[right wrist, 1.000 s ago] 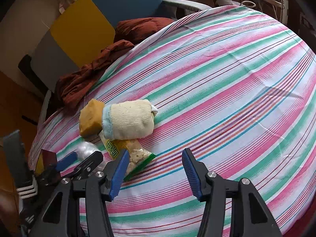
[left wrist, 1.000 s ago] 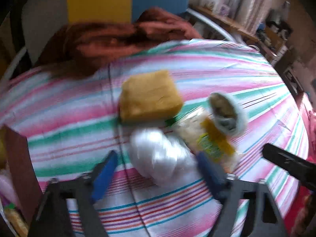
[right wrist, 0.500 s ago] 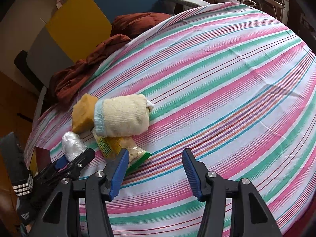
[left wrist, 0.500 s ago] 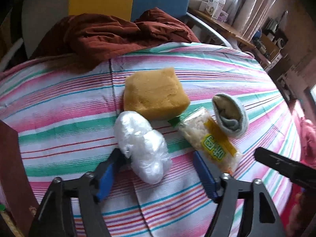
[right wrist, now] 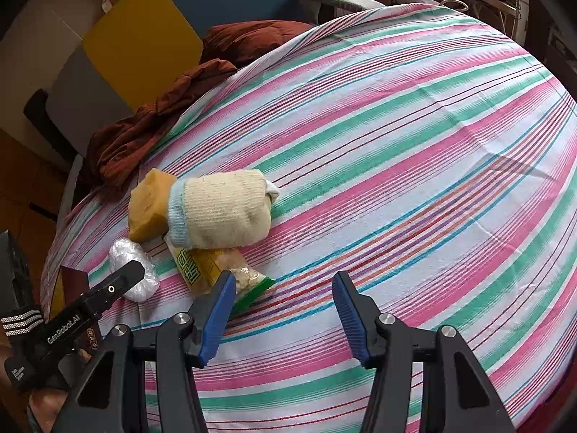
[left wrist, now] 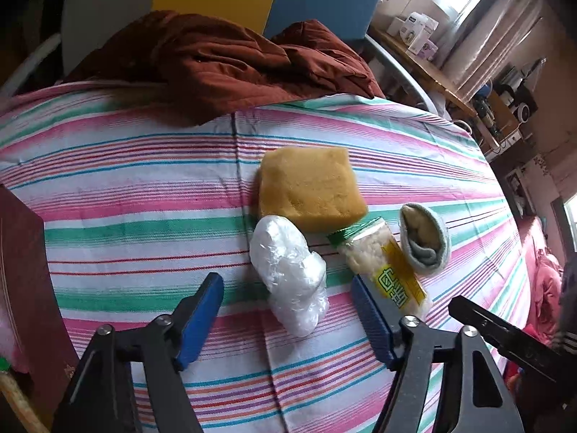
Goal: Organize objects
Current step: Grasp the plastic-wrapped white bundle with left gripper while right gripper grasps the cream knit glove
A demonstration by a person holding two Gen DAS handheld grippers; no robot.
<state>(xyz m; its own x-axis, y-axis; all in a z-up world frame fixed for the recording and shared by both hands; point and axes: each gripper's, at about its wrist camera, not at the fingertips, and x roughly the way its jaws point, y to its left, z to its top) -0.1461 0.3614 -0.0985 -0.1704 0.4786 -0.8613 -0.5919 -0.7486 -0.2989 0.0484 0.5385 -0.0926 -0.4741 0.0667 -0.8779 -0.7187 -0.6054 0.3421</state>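
We see a bed covered by a striped sheet (right wrist: 396,137) in pink, green and white. Directly on it lie a yellow sponge (left wrist: 310,187), a crumpled clear plastic bag (left wrist: 288,270), a snack packet (left wrist: 389,270) and a rolled sock (right wrist: 220,213), grouped closely, some touching. A rust-red quilt (left wrist: 223,61) lies bunched at the sheet's far edge.

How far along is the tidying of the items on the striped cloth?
Done: sponge, plastic bundle, snack packet and rolled sock sit clustered together. In hand: nothing; the left gripper stands open around the bundle, the right gripper open and empty. Left: any further sorting, which cannot be judged.
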